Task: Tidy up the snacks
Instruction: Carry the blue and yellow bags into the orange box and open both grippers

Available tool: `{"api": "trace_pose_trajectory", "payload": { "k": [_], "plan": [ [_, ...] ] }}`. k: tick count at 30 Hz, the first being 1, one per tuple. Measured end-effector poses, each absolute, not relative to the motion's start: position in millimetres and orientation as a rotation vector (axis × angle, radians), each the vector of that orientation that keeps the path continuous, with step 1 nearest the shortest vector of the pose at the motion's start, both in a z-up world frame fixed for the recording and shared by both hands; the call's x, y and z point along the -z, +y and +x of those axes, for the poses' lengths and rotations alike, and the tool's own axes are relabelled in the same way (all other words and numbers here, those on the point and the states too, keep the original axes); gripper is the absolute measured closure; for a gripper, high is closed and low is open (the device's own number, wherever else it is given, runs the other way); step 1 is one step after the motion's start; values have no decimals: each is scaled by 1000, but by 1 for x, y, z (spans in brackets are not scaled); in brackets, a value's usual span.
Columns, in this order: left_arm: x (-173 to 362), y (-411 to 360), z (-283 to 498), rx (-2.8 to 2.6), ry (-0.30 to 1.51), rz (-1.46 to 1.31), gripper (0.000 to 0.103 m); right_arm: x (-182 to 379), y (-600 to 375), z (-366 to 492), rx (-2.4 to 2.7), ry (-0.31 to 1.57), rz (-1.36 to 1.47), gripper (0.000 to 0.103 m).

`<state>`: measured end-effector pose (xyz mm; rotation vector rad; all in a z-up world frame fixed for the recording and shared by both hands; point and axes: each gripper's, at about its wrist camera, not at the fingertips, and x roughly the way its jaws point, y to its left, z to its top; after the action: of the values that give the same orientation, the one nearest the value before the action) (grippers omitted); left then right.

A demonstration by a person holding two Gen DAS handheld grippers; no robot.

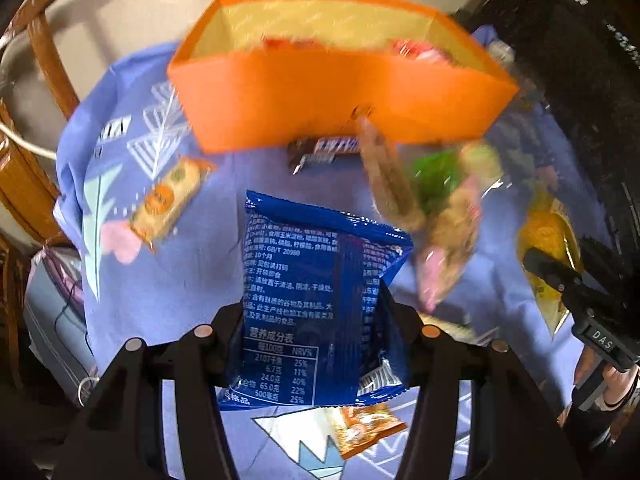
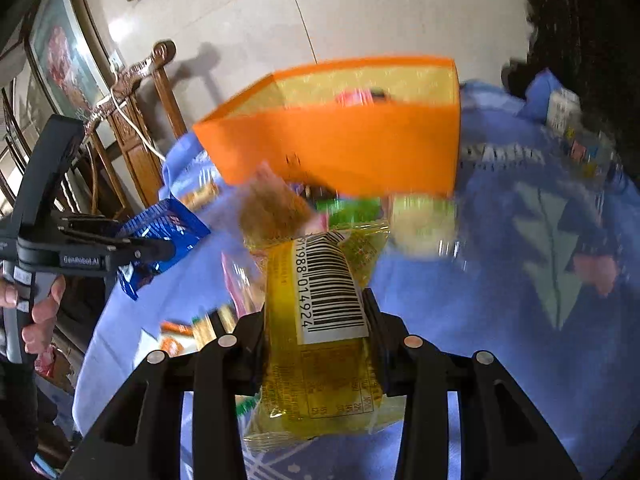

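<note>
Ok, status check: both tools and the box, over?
Left tool shut on blue packet. Right tool shut on yellow packet. Orange box ahead, open. Loose snacks lie before it.

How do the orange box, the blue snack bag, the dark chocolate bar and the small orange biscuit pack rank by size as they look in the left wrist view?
1. orange box
2. blue snack bag, though it sits close to the camera in the left gripper, so it looks inflated
3 and 4. small orange biscuit pack and dark chocolate bar look about alike; too close to rank.
</note>
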<state>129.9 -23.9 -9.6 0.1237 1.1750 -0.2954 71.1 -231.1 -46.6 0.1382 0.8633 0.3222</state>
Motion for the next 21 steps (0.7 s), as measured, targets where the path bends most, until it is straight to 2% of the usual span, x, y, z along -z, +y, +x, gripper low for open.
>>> {"api": "trace_pose_trajectory", "payload": {
  "k": [11, 16, 21],
  "plan": [
    [-52, -38, 202, 280, 1047, 75, 49, -37, -230, 144, -324, 735, 137, 62],
    [-60, -44, 265, 251, 1031, 27, 49, -41, -240, 194, -305, 710, 174, 62],
    [-40, -54, 324, 213, 1054, 0, 49, -18, -247, 253, -257, 755, 222, 62]
  ]
}}
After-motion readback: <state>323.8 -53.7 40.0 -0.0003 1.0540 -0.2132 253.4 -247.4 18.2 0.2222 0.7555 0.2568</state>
